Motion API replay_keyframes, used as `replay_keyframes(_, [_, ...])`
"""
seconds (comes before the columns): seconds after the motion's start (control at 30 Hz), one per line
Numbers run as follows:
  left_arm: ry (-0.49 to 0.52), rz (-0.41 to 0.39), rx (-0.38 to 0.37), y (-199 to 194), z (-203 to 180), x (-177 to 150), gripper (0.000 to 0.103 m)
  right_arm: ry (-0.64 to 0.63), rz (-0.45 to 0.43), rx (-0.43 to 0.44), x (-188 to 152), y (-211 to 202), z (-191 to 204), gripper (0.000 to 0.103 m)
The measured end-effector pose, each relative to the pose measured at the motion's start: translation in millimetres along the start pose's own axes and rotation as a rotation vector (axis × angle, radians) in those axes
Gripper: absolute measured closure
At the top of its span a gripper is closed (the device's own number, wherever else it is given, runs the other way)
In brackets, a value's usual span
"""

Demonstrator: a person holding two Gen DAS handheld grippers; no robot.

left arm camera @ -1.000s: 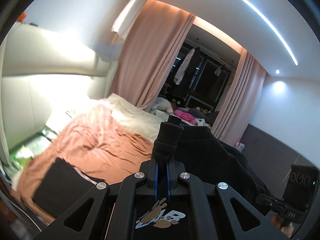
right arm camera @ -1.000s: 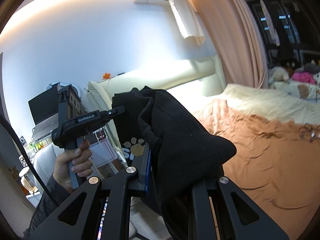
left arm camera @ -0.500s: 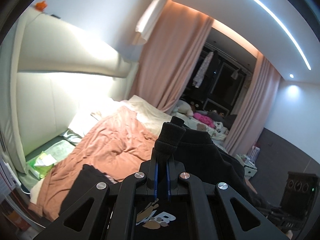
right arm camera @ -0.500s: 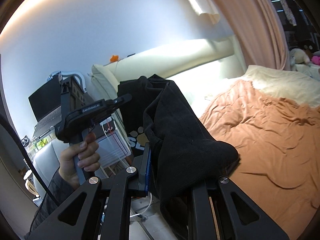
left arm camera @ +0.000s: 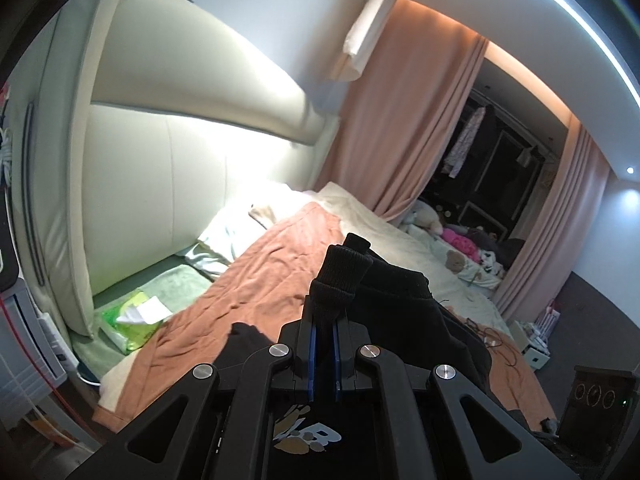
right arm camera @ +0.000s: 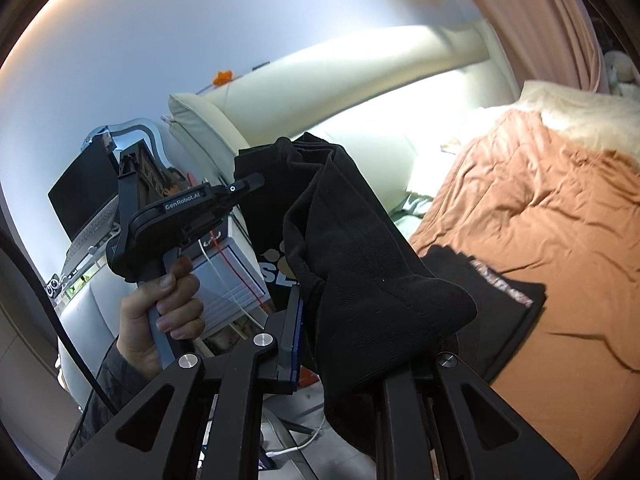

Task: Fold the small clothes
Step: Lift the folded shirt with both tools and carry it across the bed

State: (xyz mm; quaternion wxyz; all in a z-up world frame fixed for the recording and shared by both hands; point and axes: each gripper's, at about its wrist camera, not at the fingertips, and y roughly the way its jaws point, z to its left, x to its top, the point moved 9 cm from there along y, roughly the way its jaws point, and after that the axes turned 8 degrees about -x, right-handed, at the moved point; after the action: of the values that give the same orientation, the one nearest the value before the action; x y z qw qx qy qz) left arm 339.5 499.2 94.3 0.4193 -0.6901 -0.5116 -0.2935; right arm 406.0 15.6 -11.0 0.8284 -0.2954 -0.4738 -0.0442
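Above the near edge of the bed, a black sweatshirt with a paw-print graphic [right arm camera: 340, 216] hangs in the air between the two tools. Compared with a second ago, both cameras have swung: the cream padded headboard [left arm camera: 160, 160] now fills more of the left wrist view, and a green packet of tissues [left arm camera: 132, 320] beside the pillow sits closer to centre. That suggests the garment is being carried toward the bed, probably to be laid flat, so the fold itself is not yet begun.

On the left, the left gripper [left arm camera: 323, 344] stays clenched on a ribbed cuff of the sweatshirt [left arm camera: 340, 276], which stands up out of the narrow gap between the blue pads. A person's hand [right arm camera: 160, 312] grips that tool's handle in the right wrist view. Further right, the right gripper [right arm camera: 344, 344] is buried in a thick bunch of the same black cloth; one blue pad shows, the other is covered, but the fabric seems pinched between them.

Below and to the right lies the rumpled rust-orange blanket [right arm camera: 560, 208], and on it a folded black garment with a printed strip [right arm camera: 500, 300]. That piece occupies the nearest landing spot, so the sweatshirt needs bare blanket beside it. A thin cable [left arm camera: 492, 344] lies further along the bed.
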Motion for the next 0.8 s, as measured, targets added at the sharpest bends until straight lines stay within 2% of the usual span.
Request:
replay_keyframes(0.2, [-0.019,0.045,0.042,42.4,29.6,-10.9,0.097,0.032,0.032,-0.02,5.3,30.6,-46.1,0.093])
replay_keyframes(0.5, [-0.035,0.106,0.095,129.2,60.4,-20.8,0.097,0.1,0.105,-0.079,29.5,69.8,-142.6,0.093])
replay_keyframes(0.67, [-0.028,0.156,0.112,175.9,71.3,-29.2,0.097,0.118,0.135,-0.103,34.3,89.3,-176.4,0.093])
replay_keyframes(0.7, [-0.026,0.167,0.118,185.1,74.3,-32.3,0.097,0.113,0.14,-0.107,29.1,97.0,-169.1,0.093])
replay_keyframes(0.8, [-0.022,0.207,0.143,211.3,83.7,-42.5,0.097,0.105,0.146,-0.138,28.3,111.7,-179.3,0.094])
